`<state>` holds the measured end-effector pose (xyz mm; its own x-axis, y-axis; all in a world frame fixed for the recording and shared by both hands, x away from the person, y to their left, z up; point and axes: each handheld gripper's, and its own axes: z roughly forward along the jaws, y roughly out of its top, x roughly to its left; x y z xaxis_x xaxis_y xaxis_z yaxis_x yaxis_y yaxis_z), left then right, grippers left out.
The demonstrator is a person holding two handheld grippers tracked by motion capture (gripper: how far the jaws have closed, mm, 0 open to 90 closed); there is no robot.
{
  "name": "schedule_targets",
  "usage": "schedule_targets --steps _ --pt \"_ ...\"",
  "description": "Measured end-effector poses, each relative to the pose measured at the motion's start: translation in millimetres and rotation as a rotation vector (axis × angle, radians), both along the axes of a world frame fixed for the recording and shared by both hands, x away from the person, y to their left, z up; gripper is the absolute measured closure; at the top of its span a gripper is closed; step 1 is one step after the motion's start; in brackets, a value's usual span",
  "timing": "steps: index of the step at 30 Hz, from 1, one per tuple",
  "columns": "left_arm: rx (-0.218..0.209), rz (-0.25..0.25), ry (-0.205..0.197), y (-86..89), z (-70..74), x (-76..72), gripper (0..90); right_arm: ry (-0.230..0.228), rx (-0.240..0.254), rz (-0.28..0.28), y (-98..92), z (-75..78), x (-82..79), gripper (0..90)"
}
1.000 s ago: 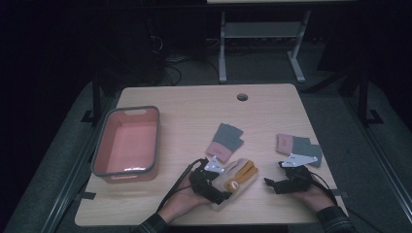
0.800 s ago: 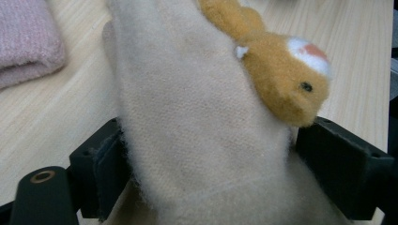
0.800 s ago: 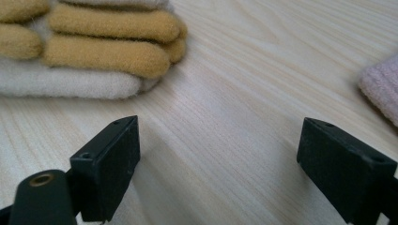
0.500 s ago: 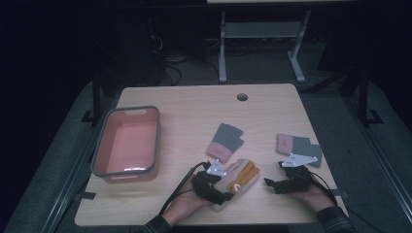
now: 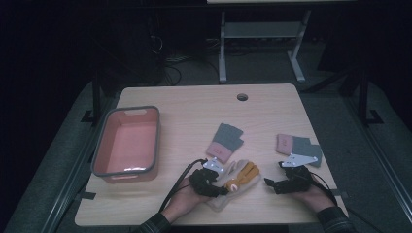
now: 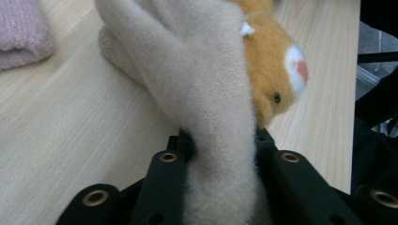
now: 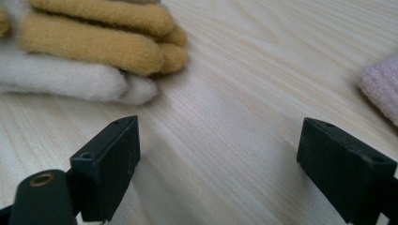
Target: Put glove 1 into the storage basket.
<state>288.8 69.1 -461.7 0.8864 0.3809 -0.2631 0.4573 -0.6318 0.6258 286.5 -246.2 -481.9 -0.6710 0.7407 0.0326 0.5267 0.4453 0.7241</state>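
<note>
A cream and orange glove [image 5: 240,175] lies near the table's front edge, between my two grippers. My left gripper [image 5: 221,188] sits at its left end. Its jaws have just been closing, and in the left gripper view they pinch the cream glove [image 6: 202,79] between them. The left gripper [image 6: 220,147] is shut on that fabric. My right gripper [image 5: 271,184] rests low on the table to the right of the glove, apart from it. In the right gripper view this gripper [image 7: 218,154] stands open over bare wood, with the glove's fingers [image 7: 89,51] ahead at the left.
A pink bin [image 5: 156,141] with a grey rim stands at the left of the table. A grey and pink mitten [image 5: 224,142] lies behind the held glove. A second one [image 5: 296,145] lies behind my right gripper, with its pink edge [image 7: 382,86] showing at the right.
The left gripper's jaws have come together on the cream glove. Both hands stay where they were.
</note>
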Motion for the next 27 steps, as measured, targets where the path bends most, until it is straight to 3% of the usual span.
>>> schedule_targets --steps 2,7,19,27 --pt "0.000 -0.011 -0.014 0.0 1.1 -0.8 75.8 0.000 0.000 0.000 -0.1 0.0 -0.3 13.2" --pt "-0.023 0.001 0.000 3.5 6.5 0.7 76.8 0.003 0.002 0.000 0.0 0.2 -0.7 13.2" --pt "-0.044 0.018 -0.034 23.6 38.2 12.6 76.8 0.005 0.001 -0.002 0.1 0.3 -1.0 13.2" --pt "-0.040 0.078 -0.052 42.9 60.4 25.1 76.7 0.010 0.003 -0.004 0.3 0.3 -1.3 13.2"
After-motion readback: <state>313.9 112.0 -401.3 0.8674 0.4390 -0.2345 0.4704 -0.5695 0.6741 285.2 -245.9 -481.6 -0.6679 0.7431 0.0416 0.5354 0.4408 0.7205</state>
